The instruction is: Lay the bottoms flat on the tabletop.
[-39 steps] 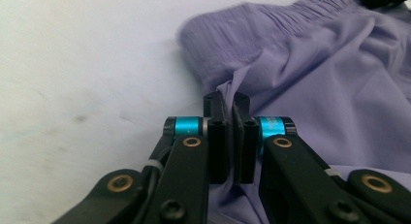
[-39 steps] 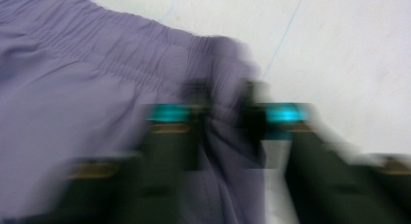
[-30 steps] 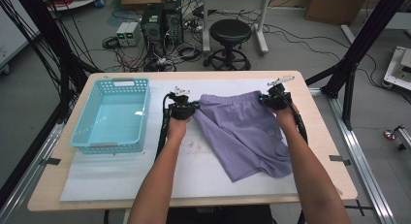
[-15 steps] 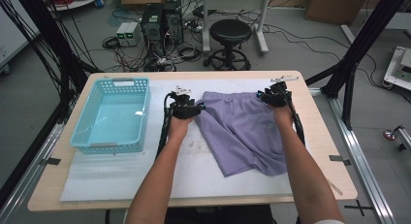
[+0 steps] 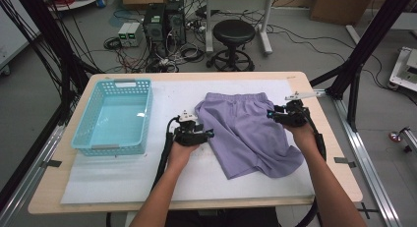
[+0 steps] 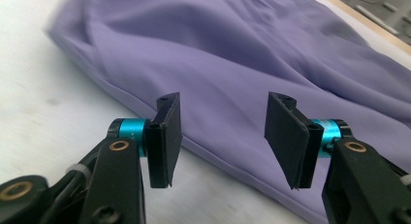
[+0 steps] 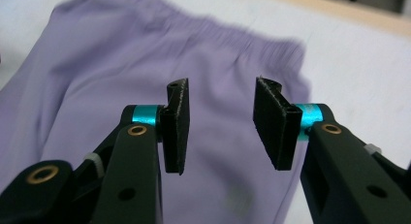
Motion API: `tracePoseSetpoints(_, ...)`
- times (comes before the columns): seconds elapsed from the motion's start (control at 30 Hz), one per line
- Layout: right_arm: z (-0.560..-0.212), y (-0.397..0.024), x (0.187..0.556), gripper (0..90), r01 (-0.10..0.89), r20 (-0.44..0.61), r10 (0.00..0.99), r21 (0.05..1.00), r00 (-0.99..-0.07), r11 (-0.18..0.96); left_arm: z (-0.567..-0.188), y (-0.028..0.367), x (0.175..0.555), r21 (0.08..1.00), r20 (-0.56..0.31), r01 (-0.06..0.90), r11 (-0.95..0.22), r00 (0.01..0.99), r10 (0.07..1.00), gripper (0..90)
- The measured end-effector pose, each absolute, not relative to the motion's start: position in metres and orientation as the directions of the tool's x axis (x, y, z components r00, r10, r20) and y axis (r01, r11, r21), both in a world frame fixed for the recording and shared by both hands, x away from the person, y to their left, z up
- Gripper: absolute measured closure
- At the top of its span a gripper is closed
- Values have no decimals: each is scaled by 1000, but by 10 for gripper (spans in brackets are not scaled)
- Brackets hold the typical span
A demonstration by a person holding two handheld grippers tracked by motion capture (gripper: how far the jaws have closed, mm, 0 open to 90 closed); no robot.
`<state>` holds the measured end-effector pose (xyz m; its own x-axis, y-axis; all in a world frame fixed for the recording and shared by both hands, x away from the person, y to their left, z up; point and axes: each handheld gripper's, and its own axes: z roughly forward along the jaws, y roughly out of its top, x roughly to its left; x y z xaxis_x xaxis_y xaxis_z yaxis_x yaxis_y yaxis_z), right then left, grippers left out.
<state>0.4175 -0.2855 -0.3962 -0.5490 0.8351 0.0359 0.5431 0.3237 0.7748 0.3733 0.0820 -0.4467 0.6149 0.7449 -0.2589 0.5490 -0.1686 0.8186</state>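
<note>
Shorts: purple shorts [image 5: 248, 131] lie spread flat on the white mat [image 5: 147, 175], waistband toward the far edge, between your two hands.
Left claw: your left gripper [image 5: 209, 134] sits just beside the near left edge of the shorts; its jaws have just been opening and now stand apart with nothing between them. In the left gripper view [image 6: 220, 136] the hem runs under the gap, pads clear of the cloth.
Right claw: your right gripper [image 5: 270, 113] hovers at the right side of the shorts, below the waistband; its jaws have just been opening too, released, gripping nothing. In the right gripper view [image 7: 220, 132] the cloth lies behind the open pads.
Surface: a wooden table [image 5: 322, 114] carries the mat; a turquoise basket [image 5: 114, 120] stands well to the left of the shorts.
Room: beyond the table stand a black stool [image 5: 234, 33], computer cases [image 5: 164, 21] and loose cables [image 5: 142, 57] on a grey floor.
</note>
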Motion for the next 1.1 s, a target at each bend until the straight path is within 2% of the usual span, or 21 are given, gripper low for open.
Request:
tracePoseSetpoints(0.23, -431, -275, 395, 559, 614, 47, 803, 672, -594, 415, -455, 67, 343, 791, -266, 565, -235, 664, 699, 476)
tracePoseSetpoints(0.27, -436, -272, 394, 595, 623, 32, 803, 650, -595, 436, -455, 64, 339, 786, -262, 566, -249, 670, 694, 476)
tracePoseSetpoints(0.3, -440, -270, 393, 688, 630, 12, 798, 622, -602, 466, -455, 61, 336, 783, -257, 564, -262, 677, 690, 476)
tracePoseSetpoints(0.33, -443, -270, 393, 735, 634, 3, 796, 606, -605, 480, -454, 58, 333, 781, -249, 560, -277, 686, 684, 476)
tracePoseSetpoints(0.37, -442, -271, 392, 893, 631, 3, 798, 613, -603, 475, -453, 55, 330, 783, -243, 554, -283, 691, 681, 476)
tracePoseSetpoints(0.43, -438, -277, 392, 900, 626, -70, 829, 621, -555, 472, -451, 49, 324, 781, -232, 543, -307, 710, 665, 476)
tracePoseSetpoints(0.53, -430, -295, 392, 900, 643, -71, 905, 680, -420, 352, -451, 39, 316, 772, -186, 515, -371, 742, 644, 475)
tracePoseSetpoints(0.6, -428, -303, 391, 900, 645, -26, 919, 704, -394, 297, -454, 31, 313, 761, -151, 500, -414, 757, 636, 475)
tracePoseSetpoints(0.67, -429, -306, 390, 725, 650, 58, 899, 711, -435, 269, -457, 26, 310, 766, -102, 467, -442, 767, 634, 474)
tracePoseSetpoints(0.7, -430, -304, 388, 678, 647, 53, 894, 709, -445, 280, -457, 24, 308, 769, -75, 453, -452, 765, 640, 490)
tracePoseSetpoints(0.77, -432, -301, 387, 606, 639, 64, 884, 714, -464, 284, -457, 23, 305, 771, -15, 417, -481, 767, 641, 611)
tracePoseSetpoints(0.8, -433, -299, 387, 562, 641, 63, 879, 709, -472, 294, -457, 24, 305, 770, -15, 417, -484, 769, 639, 713)
tracePoseSetpoints(0.83, -435, -297, 387, 530, 641, 63, 875, 706, -480, 301, -456, 25, 304, 769, -12, 414, -488, 772, 636, 866)
tracePoseSetpoints(0.9, -437, -290, 387, 474, 635, 66, 856, 700, -513, 327, -455, 30, 305, 763, -19, 421, -490, 773, 634, 888)
tracePoseSetpoints(1.03, -440, -276, 384, 481, 619, 25, 829, 677, -559, 398, -449, 63, 306, 765, -33, 451, -459, 740, 672, 888)
tracePoseSetpoints(1.1, -445, -269, 385, 580, 622, -19, 820, 642, -573, 449, -446, 85, 305, 767, -36, 466, -442, 719, 695, 887)
